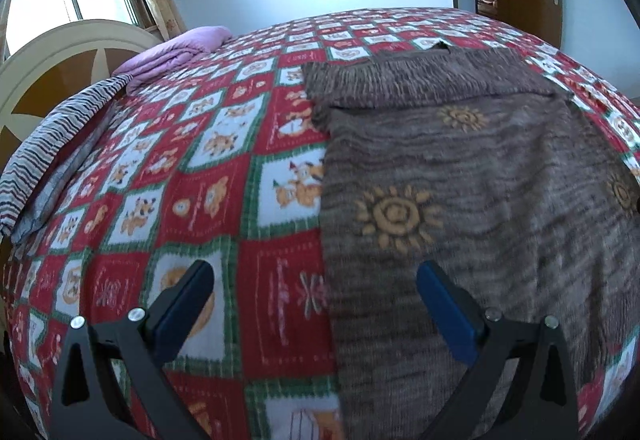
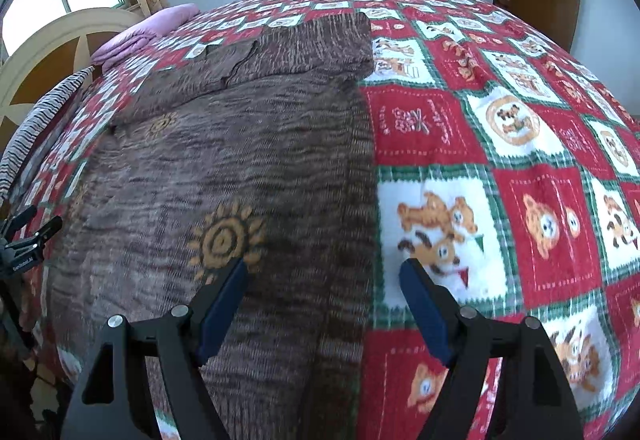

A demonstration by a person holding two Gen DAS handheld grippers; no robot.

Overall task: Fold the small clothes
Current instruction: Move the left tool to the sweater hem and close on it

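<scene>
The left gripper [image 1: 316, 304] hangs over the near left edge of the brown knit sweater [image 1: 460, 176], its fingers [image 1: 448, 312] spread wide with nothing between them; one finger sits over the checked bedspread [image 1: 200, 160], the other over the knit. The right gripper [image 2: 324, 296] mirrors it on the sweater's [image 2: 224, 144] right edge, fingers [image 2: 224, 300] equally spread and empty, straddling the line where knit meets bedspread [image 2: 520, 144]. The sweater lies flat on the bed, the sleeves apparently already folded across its far end. The step in hand looks like taking the near hem at both sides to bring it up over the body. To do this well, each gripper should drop until one finger slides under the edge and closes on every layer there, not the bedspread. Both sides should then lift together and travel evenly, so the fold lands square. Farther off lie a purple quilt [image 1: 176, 48] and a striped cloth [image 1: 52, 144] by the headboard [image 1: 60, 52].
</scene>
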